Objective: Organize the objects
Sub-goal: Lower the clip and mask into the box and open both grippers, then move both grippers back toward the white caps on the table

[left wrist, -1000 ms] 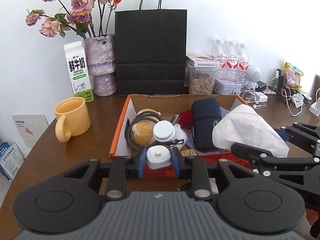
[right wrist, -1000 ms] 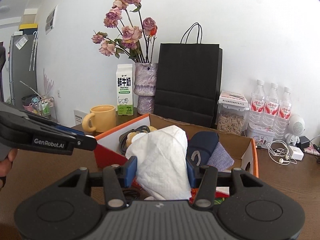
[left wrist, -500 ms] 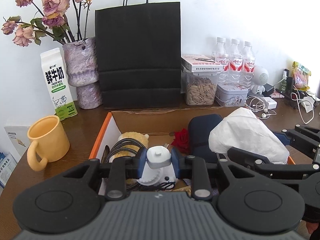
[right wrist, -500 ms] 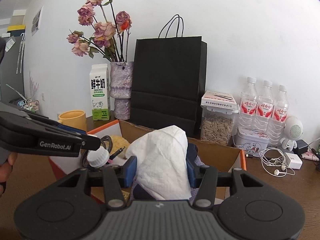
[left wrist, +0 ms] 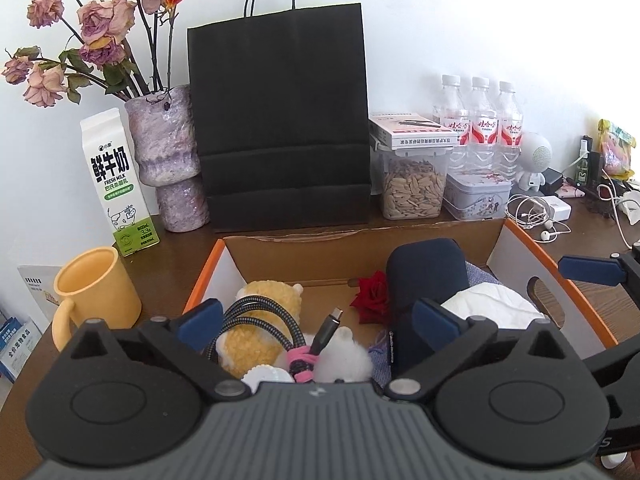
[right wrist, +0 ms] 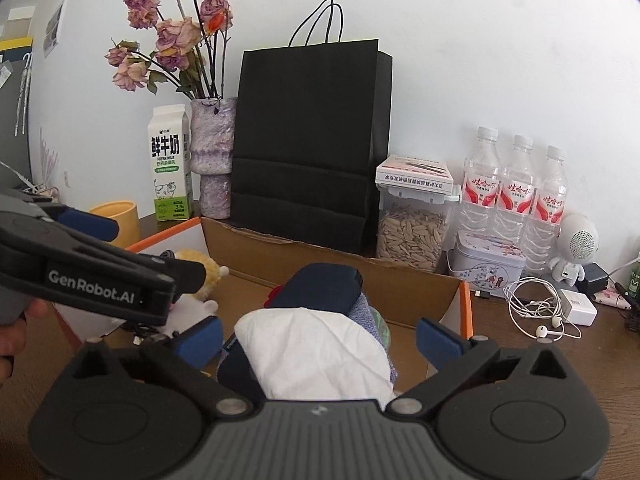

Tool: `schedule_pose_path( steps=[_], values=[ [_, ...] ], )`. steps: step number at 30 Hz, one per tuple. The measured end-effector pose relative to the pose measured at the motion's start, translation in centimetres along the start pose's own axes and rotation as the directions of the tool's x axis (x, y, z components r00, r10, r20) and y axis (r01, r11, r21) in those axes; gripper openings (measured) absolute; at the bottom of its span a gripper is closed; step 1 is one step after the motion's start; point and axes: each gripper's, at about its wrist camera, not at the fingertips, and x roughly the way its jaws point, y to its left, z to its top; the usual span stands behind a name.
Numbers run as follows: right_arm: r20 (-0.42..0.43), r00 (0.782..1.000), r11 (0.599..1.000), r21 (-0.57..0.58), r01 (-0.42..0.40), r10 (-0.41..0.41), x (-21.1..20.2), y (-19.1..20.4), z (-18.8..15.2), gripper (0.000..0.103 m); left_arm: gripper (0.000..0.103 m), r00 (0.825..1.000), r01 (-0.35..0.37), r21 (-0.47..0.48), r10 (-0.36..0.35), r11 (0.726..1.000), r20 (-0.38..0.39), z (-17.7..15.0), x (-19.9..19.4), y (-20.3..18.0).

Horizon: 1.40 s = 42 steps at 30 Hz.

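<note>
An orange-rimmed cardboard box [left wrist: 320, 256] [right wrist: 408, 284] lies below both grippers. My left gripper [left wrist: 318, 320] hangs over its left half, its jaws opening wide with nothing pressed between the pads. A small white bottle [left wrist: 266, 376] lies under it beside a braided cable [left wrist: 260, 312] and a yellow plush [left wrist: 272, 300]. My right gripper [right wrist: 319, 337] is over the right half, its jaws also opening. The white tissue pack [right wrist: 316, 356] [left wrist: 492, 308] rests free between them on a dark blue case [right wrist: 320, 286]. The left gripper's fingers [right wrist: 90, 219] show at the left of the right wrist view.
Behind the box stand a black paper bag [left wrist: 280, 120], a purple vase [left wrist: 168, 152], a milk carton [left wrist: 116, 176], a seed container [left wrist: 414, 184] and three water bottles [left wrist: 484, 120]. A yellow mug [left wrist: 94, 288] sits left of the box. Earphones [right wrist: 536, 312] lie at the right.
Both grippers moved forward over the box and opened. The white bottle left the left jaws and the tissue pack left the right jaws; both now lie in the box.
</note>
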Motion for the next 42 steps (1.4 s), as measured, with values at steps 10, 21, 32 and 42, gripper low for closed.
schedule_pose_path(
  steps=[10,21,32,42],
  values=[
    [0.031,0.999,1.0,0.001,0.031,-0.031,-3.0,0.8,-0.3,0.103,0.103,1.0,-0.003,-0.025,0.003,1.0,-0.006,-1.2,-2.9,0.8],
    [0.032,0.998,0.998,0.033,0.061,-0.062,-8.0,1.2,-2.7,0.103,0.103,1.0,-0.001,-0.033,0.0,0.999,-0.029,-4.2,-7.0,1.2],
    [-0.049,0.997,0.997,0.03,0.065,-0.063,-10.7,1.9,-6.9,0.103,0.103,0.995,0.001,-0.029,-0.004,1.0,-0.098,-8.3,-9.2,1.2],
    [-0.129,0.99,0.997,0.036,0.065,-0.06,-9.2,2.1,-8.9,0.093,0.103,0.99,0.009,-0.013,-0.011,1.0,-0.14,-9.9,-9.4,-0.2]
  ],
)
